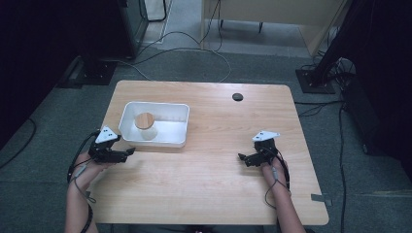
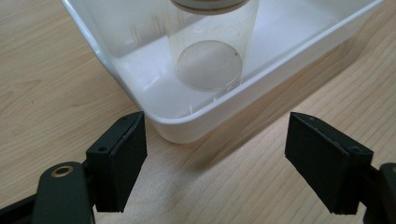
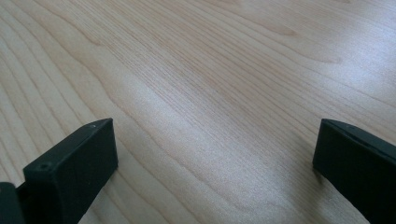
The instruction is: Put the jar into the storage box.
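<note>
Resting near the desk's (image 1: 214,194) left edge, the left tool (image 1: 130,152) points toward the near left corner of a white plastic tray (image 1: 180,112) — its jaws stand apart with nothing between them. In the left gripper view the left tool (image 2: 215,158) has that rounded tray (image 2: 187,128) corner just ahead of its two black pads (image 2: 133,154), not touching it. Inside the tray stands a clear jar (image 1: 145,127) with a round wooden lid (image 1: 144,120), upright, in the tray's left half and nearer its front wall; through the jar's (image 2: 210,56) clear side its round base shows on the tray floor. The tray itself lies on the left half of the desk, closer to the far edge than the near one. The right tool (image 1: 241,157) sits toward the desk's right edge, well apart from the tray, its tips pointing left. In the right gripper view the right tool (image 3: 215,172) has jaws spread wide over bare wood grain — nothing held. A small black grommet (image 1: 237,96) sits near the far edge.
</note>
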The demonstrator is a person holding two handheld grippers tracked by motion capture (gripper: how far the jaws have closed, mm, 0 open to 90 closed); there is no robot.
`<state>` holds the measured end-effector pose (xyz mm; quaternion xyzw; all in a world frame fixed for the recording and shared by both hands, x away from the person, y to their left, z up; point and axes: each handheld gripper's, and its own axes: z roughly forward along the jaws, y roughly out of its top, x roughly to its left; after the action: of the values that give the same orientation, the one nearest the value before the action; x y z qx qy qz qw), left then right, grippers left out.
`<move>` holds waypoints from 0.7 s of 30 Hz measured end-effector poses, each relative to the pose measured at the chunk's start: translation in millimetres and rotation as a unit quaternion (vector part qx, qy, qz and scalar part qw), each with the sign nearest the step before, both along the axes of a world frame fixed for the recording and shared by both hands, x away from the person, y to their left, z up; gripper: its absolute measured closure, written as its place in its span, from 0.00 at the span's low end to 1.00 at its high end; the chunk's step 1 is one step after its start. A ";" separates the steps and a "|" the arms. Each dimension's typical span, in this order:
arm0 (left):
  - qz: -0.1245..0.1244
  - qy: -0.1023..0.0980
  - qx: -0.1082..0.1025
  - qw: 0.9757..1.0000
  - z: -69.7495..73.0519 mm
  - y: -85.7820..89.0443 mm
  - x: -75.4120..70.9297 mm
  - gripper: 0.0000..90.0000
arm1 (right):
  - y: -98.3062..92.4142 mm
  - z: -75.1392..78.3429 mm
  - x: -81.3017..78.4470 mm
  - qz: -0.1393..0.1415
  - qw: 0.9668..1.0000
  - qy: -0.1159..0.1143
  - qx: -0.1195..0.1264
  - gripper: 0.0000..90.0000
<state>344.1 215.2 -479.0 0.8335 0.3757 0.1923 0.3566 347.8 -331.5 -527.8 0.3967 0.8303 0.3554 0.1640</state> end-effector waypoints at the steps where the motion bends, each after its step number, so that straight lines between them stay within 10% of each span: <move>1: 0.000 0.000 0.000 1.000 0.0 0.0 0.0 0.23 | 0.0 0.0 0.0 0.000 1.000 0.000 0.000 0.00; 21: 0.008 0.009 0.017 1.000 -22.5 -4.0 7.8 0.23 | 0.0 0.0 0.0 0.000 1.000 0.000 0.000 0.00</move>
<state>351.9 211.2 -501.6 0.8382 0.3818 0.1943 0.3376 347.8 -331.5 -527.8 0.3968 0.8303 0.3554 0.1639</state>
